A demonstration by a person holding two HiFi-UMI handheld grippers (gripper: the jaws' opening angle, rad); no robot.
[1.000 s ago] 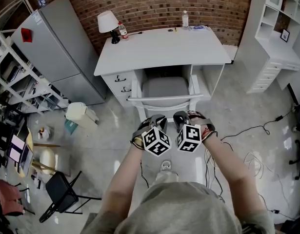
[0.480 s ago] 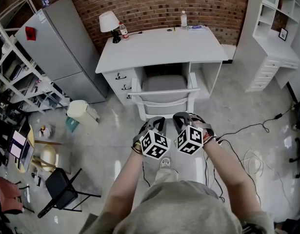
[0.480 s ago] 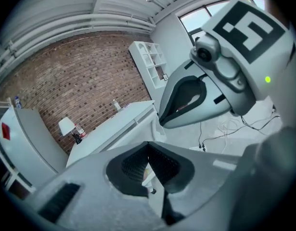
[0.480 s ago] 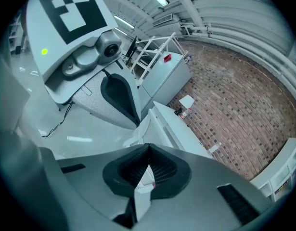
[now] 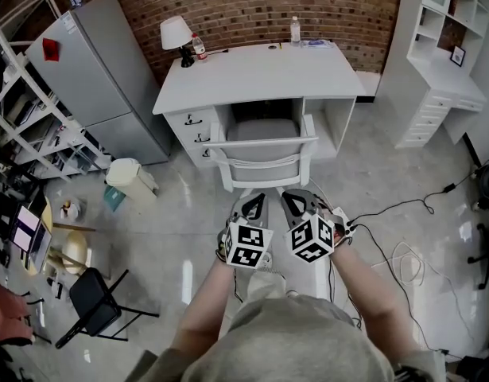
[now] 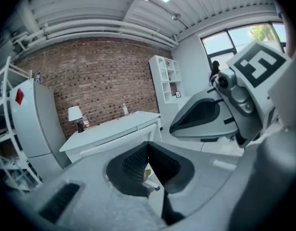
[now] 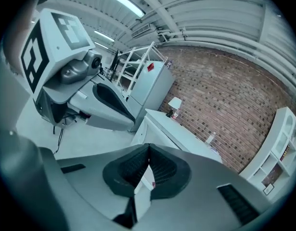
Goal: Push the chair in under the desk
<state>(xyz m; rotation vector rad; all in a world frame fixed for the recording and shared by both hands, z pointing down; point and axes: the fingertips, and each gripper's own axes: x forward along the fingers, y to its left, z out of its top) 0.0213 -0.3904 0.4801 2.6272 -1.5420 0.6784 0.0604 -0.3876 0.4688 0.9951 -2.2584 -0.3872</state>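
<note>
Over the last second both grippers draw back from the chair (image 5: 260, 142). A second ago they hover close to the top rail of its backrest; now the left gripper (image 5: 254, 201) and right gripper (image 5: 294, 201) hang side by side over the floor (image 5: 172, 213), clearly apart from the rail and touching nothing. The chair itself keeps the same place against the desk (image 5: 188, 102) through all three head-view frames.

Both gripper views show the jaws shut tight, pad against pad, with nothing between them.

For the task this reads as finished: the seat already sits in the knee space beneath the tabletop (image 5: 256, 74), between the drawers (image 5: 192, 130) on the left and the side panel on the right. Only the backrest stands out, just in front of the desk's front edge. The retreat looks like a release after the push, not a run-up to another one.

The chair faces into the desk, toward the brick wall (image 5: 252, 6), with its back turned to the person. Its long axis, the top rail, runs left to right across the head view, roughly parallel to the front edge, so it sits square and not skewed.
</note>
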